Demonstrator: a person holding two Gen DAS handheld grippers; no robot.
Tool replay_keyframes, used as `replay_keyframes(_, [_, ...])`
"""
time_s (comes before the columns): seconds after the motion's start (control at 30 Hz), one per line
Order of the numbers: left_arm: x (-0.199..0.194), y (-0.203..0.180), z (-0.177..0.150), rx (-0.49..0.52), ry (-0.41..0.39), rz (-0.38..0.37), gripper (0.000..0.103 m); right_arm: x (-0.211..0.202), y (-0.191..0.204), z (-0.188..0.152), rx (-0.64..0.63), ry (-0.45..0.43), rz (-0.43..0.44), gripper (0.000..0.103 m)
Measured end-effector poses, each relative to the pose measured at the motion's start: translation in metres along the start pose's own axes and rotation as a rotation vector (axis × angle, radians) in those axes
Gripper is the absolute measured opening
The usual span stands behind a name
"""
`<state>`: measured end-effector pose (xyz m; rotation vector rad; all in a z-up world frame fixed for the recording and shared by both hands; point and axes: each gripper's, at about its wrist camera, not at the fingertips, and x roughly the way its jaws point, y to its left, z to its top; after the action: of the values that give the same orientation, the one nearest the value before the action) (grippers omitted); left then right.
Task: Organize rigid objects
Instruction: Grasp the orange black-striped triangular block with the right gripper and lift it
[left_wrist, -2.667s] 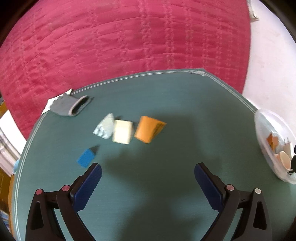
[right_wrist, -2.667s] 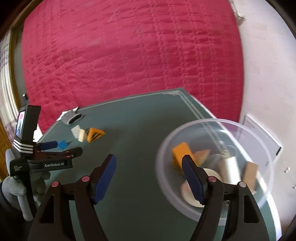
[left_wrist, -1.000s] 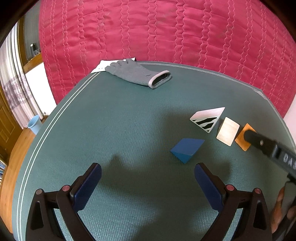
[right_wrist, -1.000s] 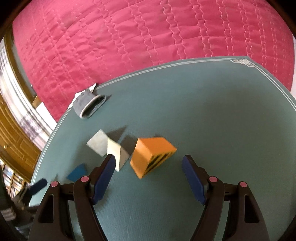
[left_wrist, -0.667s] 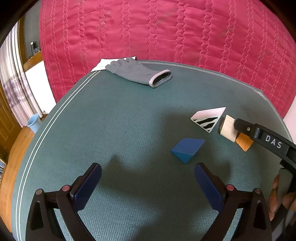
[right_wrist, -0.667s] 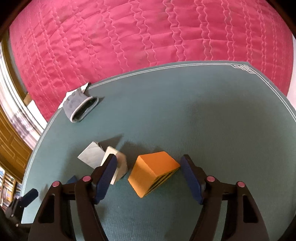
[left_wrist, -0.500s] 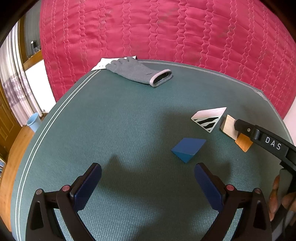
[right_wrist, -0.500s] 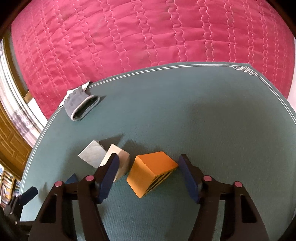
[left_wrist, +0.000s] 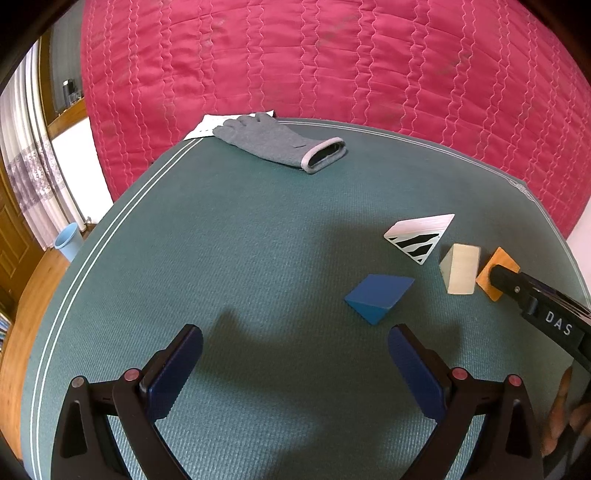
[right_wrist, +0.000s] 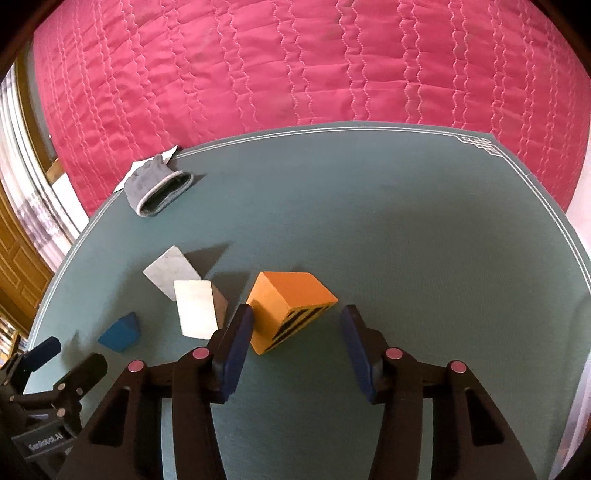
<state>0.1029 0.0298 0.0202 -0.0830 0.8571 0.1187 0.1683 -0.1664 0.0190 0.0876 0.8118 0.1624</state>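
- Step in hand: the grasp of the orange block (right_wrist: 291, 308). The right gripper (right_wrist: 297, 325) straddles it, and its jaws have just been closing. The left pad touches or nearly touches the block's left face; a clear gap remains between the right pad and the striped corner, so no grip is made yet.
- Location: the orange block lies on the green table (right_wrist: 406, 221), at the 3 o'clock end of a row of 4 loose blocks. The cream block (right_wrist: 195, 309) is just beside it at 9 o'clock; the white striped wedge (left_wrist: 421, 236) and the blue block (left_wrist: 376, 297) lie beyond.
- Orientation: in the right wrist view the orange block's long axis runs roughly from 10 o'clock to 4 o'clock, skewed to the line of the jaws. The black-striped triangular end faces 5 o'clock, toward the camera.
- Next move, as a judgement: close the jaws fully. Expect the skewed block to twist between the pads; a slight wrist roll would square the contact. Lift afterwards.
- The left gripper (left_wrist: 295, 365) hangs over bare table with jaws wide and nothing between them. The blue block lies at its 1 o'clock.
- A grey glove (left_wrist: 280, 146) lies at the far table edge, well apart.
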Motion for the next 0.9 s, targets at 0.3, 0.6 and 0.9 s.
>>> replay_keyframes(0.3, [0.001, 0.003, 0.001, -0.004, 0.003, 0.0, 0.102, -0.005, -0.004, -0.003, -0.007, -0.002, -0.034, 0.051])
replay_keyframes(0.6, [0.001, 0.004, 0.0, -0.005, 0.0, 0.003, 0.102, 0.003, 0.012, 0.006, -0.002, -0.025, -0.007, 0.051])
replay_keyframes(0.9, [-0.001, 0.005, 0.0, -0.003, -0.005, -0.011, 0.102, 0.013, 0.008, 0.013, -0.003, 0.0, -0.041, 0.043])
